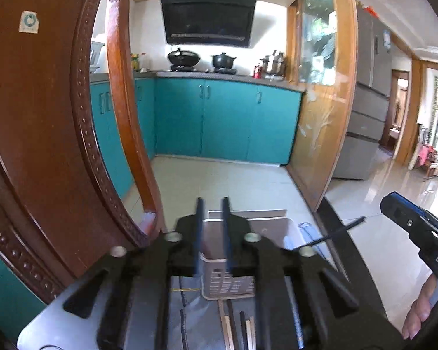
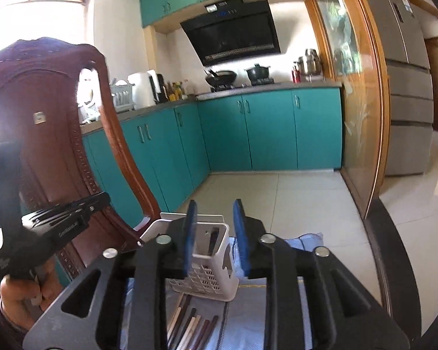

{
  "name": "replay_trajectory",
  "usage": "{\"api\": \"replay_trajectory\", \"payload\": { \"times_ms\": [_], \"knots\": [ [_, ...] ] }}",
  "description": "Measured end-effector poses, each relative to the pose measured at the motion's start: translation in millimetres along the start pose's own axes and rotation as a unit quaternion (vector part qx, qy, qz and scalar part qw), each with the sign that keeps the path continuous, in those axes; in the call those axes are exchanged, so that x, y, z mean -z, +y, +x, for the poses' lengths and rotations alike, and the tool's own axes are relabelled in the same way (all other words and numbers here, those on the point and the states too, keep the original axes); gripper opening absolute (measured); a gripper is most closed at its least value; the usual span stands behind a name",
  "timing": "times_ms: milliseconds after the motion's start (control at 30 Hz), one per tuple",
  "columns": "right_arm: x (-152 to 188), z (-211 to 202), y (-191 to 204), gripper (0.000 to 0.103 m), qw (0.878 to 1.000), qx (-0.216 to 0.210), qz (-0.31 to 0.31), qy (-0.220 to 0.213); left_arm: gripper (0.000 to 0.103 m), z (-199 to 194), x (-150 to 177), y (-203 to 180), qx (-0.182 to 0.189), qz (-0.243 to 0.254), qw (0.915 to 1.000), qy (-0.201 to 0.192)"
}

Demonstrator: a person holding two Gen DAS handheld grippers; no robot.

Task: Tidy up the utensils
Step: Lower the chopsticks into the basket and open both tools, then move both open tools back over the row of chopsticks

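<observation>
A white perforated utensil holder (image 1: 227, 280) stands on a blue cloth on the table; it also shows in the right wrist view (image 2: 211, 265) with one dark utensil (image 2: 213, 240) inside. Several chopsticks (image 2: 189, 329) lie on the cloth in front of it, also seen in the left wrist view (image 1: 236, 326). My left gripper (image 1: 213, 204) is open and empty above the holder. My right gripper (image 2: 216, 207) is open and empty above the holder; it shows at the right of the left wrist view (image 1: 408, 218), with a thin dark stick (image 1: 333, 234) beside it.
A carved wooden chair back (image 1: 43, 134) stands close on the left. The blue cloth (image 2: 303, 242) covers the table, whose dark rim (image 2: 394, 262) curves on the right. Teal kitchen cabinets (image 1: 224, 119), a stove with pots and a fridge lie beyond.
</observation>
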State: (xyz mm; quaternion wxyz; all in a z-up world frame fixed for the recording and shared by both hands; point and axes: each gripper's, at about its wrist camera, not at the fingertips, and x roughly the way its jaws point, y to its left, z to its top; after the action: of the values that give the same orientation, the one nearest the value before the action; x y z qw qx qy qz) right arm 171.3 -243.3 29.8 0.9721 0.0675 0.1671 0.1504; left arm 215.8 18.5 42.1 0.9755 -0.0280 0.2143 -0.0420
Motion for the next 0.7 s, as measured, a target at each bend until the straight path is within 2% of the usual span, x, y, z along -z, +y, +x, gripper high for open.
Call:
{"api": "replay_trajectory", "payload": {
  "times_ms": [67,133,233,300,367,433,567,700],
  "knots": [
    [14.5,-10.7,-1.4,0.038,0.998,-0.055,-0.009,0.002,0.043,-12.3,5.5,0.9,0.004,0.004,0.9998,-0.017],
    [26.8,-3.9,2.9,0.04,0.996,-0.072,-0.026,0.041,0.043,-23.0,11.3,0.4,-0.001,0.018,0.9993,-0.031],
    [63.7,36.9,11.6,0.04,0.986,-0.04,-0.051,0.156,0.043,-27.6,25.4,0.0,-0.003,0.029,0.9993,-0.023],
    [93.9,70.8,11.1,0.04,0.97,-0.023,-0.041,0.239,0.043,-21.3,38.1,-0.7,0.002,0.032,0.9995,0.003],
    [126.6,106.5,3.5,0.039,0.95,-0.007,-0.001,0.312,0.043,-12.4,49.1,-2.7,-0.006,0.037,0.9988,0.031],
    [146.9,128.6,0.3,0.035,0.937,0.008,0.022,0.35,0.042,0.8,59.9,-3.1,-0.012,0.038,0.997,0.066],
    [171.3,152.5,5.1,0.03,0.921,0.044,0.018,0.387,0.04,21.5,74.9,3.5,-0.009,0.023,0.9919,0.125],
    [177.2,154.3,10.7,0.029,0.92,0.049,0.013,0.39,0.04,35.1,85.3,10.8,-0.011,0.017,0.9865,0.163]
  ]
}}
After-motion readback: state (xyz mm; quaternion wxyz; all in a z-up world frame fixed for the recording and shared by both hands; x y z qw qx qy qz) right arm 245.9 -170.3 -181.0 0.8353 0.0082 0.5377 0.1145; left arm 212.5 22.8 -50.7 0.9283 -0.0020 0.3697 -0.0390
